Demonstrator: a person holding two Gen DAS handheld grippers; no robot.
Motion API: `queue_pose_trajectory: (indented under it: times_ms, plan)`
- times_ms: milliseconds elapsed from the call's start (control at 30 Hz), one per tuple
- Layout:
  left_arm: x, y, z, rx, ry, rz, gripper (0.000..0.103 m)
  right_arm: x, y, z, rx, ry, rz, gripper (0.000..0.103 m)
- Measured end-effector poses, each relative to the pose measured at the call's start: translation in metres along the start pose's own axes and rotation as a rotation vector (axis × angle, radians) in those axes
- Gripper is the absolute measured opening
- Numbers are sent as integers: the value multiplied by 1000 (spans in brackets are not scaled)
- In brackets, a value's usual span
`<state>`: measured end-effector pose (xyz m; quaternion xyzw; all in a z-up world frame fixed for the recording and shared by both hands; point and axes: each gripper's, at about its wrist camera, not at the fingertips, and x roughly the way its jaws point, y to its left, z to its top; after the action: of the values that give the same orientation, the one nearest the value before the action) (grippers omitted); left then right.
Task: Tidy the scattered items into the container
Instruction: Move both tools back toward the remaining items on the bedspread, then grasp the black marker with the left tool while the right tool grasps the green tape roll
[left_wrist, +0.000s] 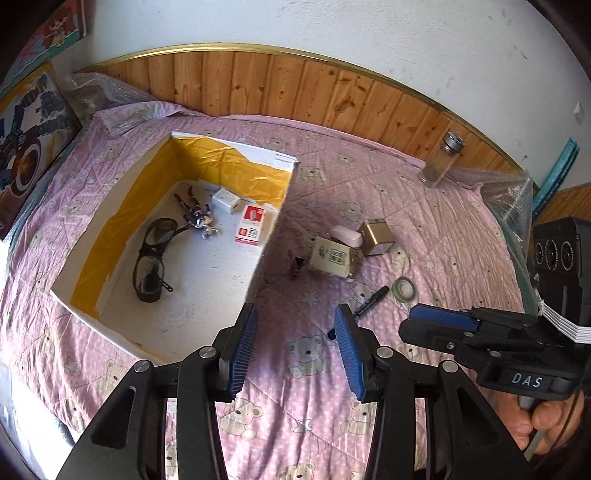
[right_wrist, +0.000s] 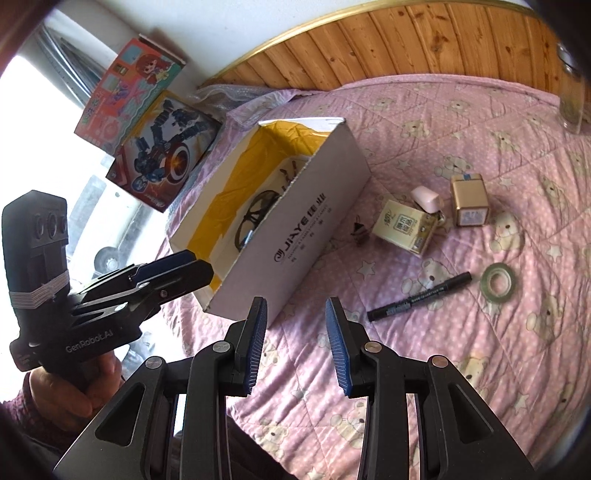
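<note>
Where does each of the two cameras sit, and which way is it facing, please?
Left wrist: on the left hand-held gripper, facing the headboard over the open cardboard box holding glasses; the right hand-held gripper and the person's fingers show.
Right wrist: on the right hand-held gripper, facing the black marker and tape roll; the other gripper shows.
Shared: box, marker, tape.

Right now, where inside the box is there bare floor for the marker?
The near half of the box, between the glasses and its right wall, is bare. The far end is crowded: figurine, white cube, red-and-white carton.
</note>
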<state>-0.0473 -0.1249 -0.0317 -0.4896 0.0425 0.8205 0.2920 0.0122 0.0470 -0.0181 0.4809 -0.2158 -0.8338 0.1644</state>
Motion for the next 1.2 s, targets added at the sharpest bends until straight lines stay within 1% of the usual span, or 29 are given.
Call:
queue_pose_trajectory:
  times_ms: [133,267,333,400,467,567,633,733,867,967,1000,1100,1133,1200]
  plan:
    - [13,-18,-4,55,31,-52,45,-5,-25,-10,63,-8,-49,37]
    - [33,-35,-7,96,76,-92,45,-10,-59,-16,143,-24,-87,37]
    - [48,-43,-8,112,101,-112,48,-11,-77,-16,182,-26,-112,37]
    - [65,-50,-9,114,133,-124,48,-14,-94,-15,217,-31,-141,37]
    - [82,-56,-11,113,168,-158,48,-18,-110,-13,254,-46,-166,37]
    - [109,-69,-13,146,213,-175,48,-16,-133,-8,302,-52,-208,37]
    - [126,-77,-14,176,231,-167,48,-10,-146,-2,319,-51,-242,37]
    - [150,-87,-12,207,242,-170,48,2,-162,5,326,-36,-287,37]
    - [177,-94,-9,221,258,-180,48,21,-178,10,315,-1,-354,37]
    - [195,-93,-10,217,274,-179,48,36,-186,12,296,33,-390,36]
    - [202,-91,-11,215,283,-176,48,41,-187,13,283,44,-400,34]
    - [220,-88,-18,214,310,-163,48,56,-192,12,246,67,-436,34]
    - [223,-87,-20,216,305,-160,48,60,-194,10,236,71,-446,34]
    - [222,-88,-23,228,267,-170,51,63,-193,9,199,50,-461,32]
